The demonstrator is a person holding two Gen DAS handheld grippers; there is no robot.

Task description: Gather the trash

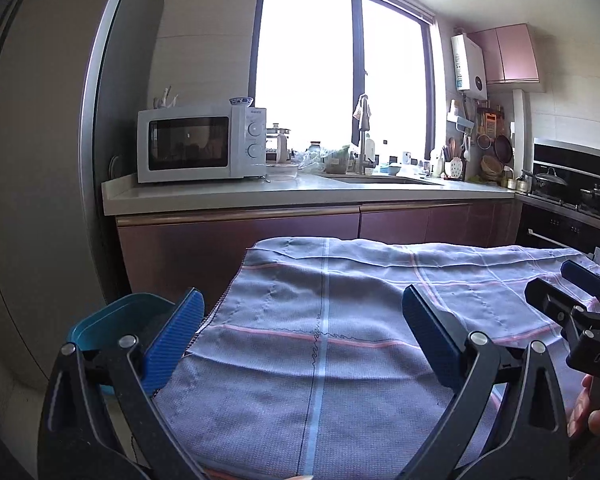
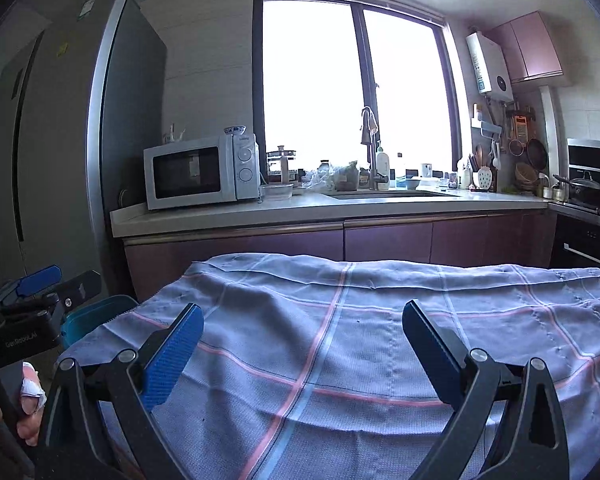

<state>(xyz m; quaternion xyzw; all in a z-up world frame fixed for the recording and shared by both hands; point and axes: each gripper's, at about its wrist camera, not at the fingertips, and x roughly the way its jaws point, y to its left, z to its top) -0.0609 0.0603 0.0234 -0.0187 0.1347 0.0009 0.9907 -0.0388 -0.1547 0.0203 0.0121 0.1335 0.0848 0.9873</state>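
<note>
The left hand-held gripper (image 1: pixel 302 320) has its blue-padded jaws spread wide with nothing between them, poised over a checked grey-blue cloth (image 1: pixel 340 340) that covers the near surface. The right hand-held gripper (image 2: pixel 302 328) is just as wide open and empty, over the same cloth. No loose trash shows on the cloth in either view. A teal bin (image 1: pixel 112 320) stands just off the cloth's left edge, beside the left hand-held gripper's left finger and partly hidden by it.

Beyond the cloth runs a kitchen counter (image 1: pixel 220 196) with a white microwave (image 1: pixel 200 148), a sink with a tall tap (image 1: pixel 364 148), bottles and hanging utensils under a bright window (image 1: pixel 340 72). A tall fridge (image 1: pixel 40 160) fills the left side.

The right hand-held gripper's body reads "DAS"; the left one's reads "GenRobot.AI".
</note>
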